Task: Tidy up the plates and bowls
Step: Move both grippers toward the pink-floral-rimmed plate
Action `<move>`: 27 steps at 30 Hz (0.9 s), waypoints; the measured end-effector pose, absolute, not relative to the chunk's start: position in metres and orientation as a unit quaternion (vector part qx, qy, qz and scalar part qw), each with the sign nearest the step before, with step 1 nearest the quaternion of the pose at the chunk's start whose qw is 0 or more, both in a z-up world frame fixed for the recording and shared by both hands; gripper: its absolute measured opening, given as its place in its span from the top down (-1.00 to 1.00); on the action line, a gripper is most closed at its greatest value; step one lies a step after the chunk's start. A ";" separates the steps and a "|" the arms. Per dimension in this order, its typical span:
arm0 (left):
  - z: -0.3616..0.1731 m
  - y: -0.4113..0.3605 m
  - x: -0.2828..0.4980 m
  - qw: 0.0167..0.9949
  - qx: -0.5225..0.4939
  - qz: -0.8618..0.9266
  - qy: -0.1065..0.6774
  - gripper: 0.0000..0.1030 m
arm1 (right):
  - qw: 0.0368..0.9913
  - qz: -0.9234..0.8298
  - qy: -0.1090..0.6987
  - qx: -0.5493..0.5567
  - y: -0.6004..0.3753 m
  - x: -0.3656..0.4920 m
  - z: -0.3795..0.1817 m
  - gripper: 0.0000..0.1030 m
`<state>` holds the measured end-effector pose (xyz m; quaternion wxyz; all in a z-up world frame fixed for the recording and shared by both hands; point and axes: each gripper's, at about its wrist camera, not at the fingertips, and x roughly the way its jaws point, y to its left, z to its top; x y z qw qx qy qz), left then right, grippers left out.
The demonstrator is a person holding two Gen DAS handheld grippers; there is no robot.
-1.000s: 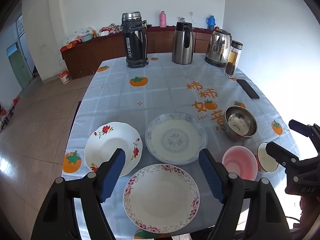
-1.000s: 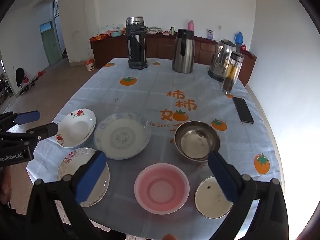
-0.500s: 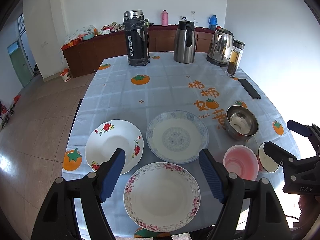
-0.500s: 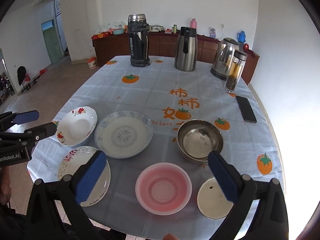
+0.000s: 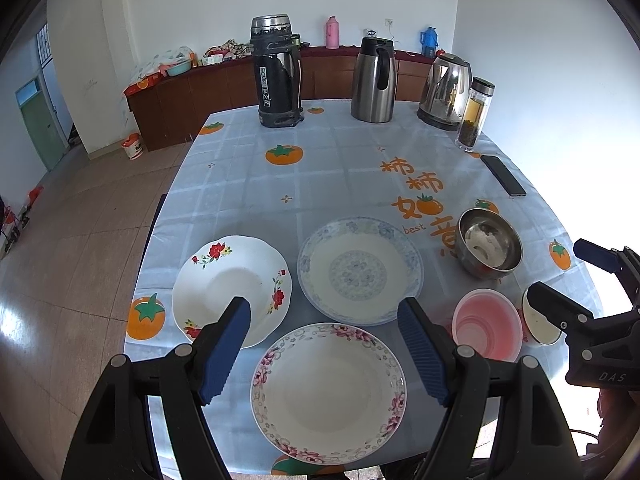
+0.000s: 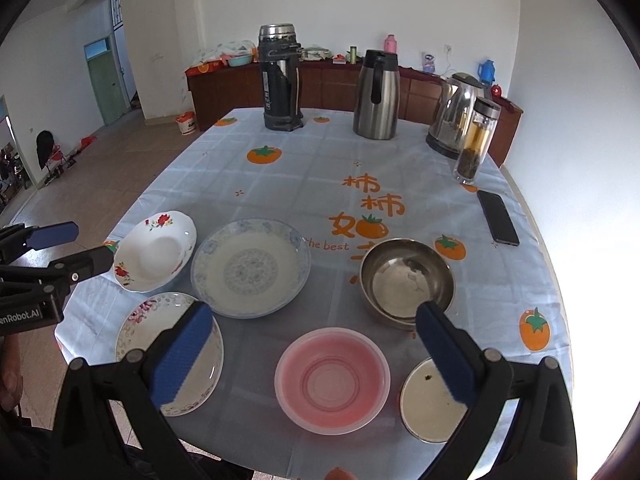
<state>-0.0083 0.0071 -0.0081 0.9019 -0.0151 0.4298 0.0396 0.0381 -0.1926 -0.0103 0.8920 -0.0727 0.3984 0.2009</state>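
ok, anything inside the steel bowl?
The steel bowl holds a pale whitish residue or reflection on its bottom; cannot tell which. No dish sits in it. The right gripper's finger hides its near rim.

I hold my left gripper (image 5: 324, 350) low with its jaws spread wide and nothing between its blue pads (image 5: 226, 354), while my right gripper (image 6: 316, 354) hovers beside it, level with it, likewise gaping and empty.

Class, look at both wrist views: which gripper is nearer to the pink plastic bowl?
Right. The right gripper hangs open directly over the pink plastic bowl, which lies between its fingers in its view. The left gripper is off to the bowl's left, above the pink-flowered plate.
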 end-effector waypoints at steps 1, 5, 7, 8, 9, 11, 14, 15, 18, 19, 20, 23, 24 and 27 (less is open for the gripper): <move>-0.008 0.008 -0.008 0.902 -0.015 0.040 0.430 -0.51 | 0.892 0.201 0.399 -0.073 -0.192 0.039 -0.011 -1.00; -0.010 0.010 -0.007 0.900 -0.017 0.041 0.433 -0.51 | 0.890 0.204 0.402 -0.075 -0.188 0.041 -0.012 -1.00; -0.011 0.011 -0.007 0.900 -0.019 0.042 0.434 -0.51 | 0.889 0.206 0.403 -0.076 -0.187 0.042 -0.013 -1.00; -0.011 0.012 -0.006 0.900 -0.019 0.042 0.434 -0.51 | 0.888 0.206 0.403 -0.077 -0.186 0.043 -0.013 -1.00; -0.012 0.013 -0.006 0.899 -0.020 0.043 0.435 -0.51 | 0.888 0.207 0.404 -0.077 -0.186 0.043 -0.013 -1.00; -0.012 0.014 -0.005 0.899 -0.021 0.044 0.436 -0.51 | 0.888 0.207 0.404 -0.077 -0.186 0.044 -0.014 -1.00; -0.013 0.015 -0.004 0.898 -0.022 0.044 0.437 -0.51 | 0.888 0.207 0.404 -0.078 -0.185 0.044 -0.014 -1.00; -0.013 0.016 -0.004 0.898 -0.022 0.044 0.437 -0.51 | 0.887 0.207 0.404 -0.078 -0.185 0.044 -0.014 -1.00; -0.014 0.016 -0.005 0.898 -0.023 0.044 0.437 -0.51 | 0.886 0.209 0.406 -0.080 -0.182 0.046 -0.015 -1.00; -0.015 0.017 -0.004 0.898 -0.024 0.044 0.438 -0.51 | 0.887 0.209 0.405 -0.079 -0.182 0.046 -0.015 -1.00; -0.015 0.018 -0.004 0.897 -0.025 0.044 0.439 -0.51 | 0.886 0.209 0.406 -0.079 -0.182 0.046 -0.016 -1.00; -0.018 0.019 -0.002 0.895 -0.026 0.045 0.444 -0.51 | 0.884 0.211 0.409 -0.081 -0.178 0.050 -0.018 -1.00; -0.019 0.019 -0.002 0.893 -0.029 0.045 0.446 -0.51 | 0.884 0.211 0.409 -0.082 -0.177 0.051 -0.019 -1.00; -0.023 0.021 0.000 0.890 -0.032 0.045 0.452 -0.51 | 0.881 0.216 0.413 -0.079 -0.178 0.052 -0.021 -1.00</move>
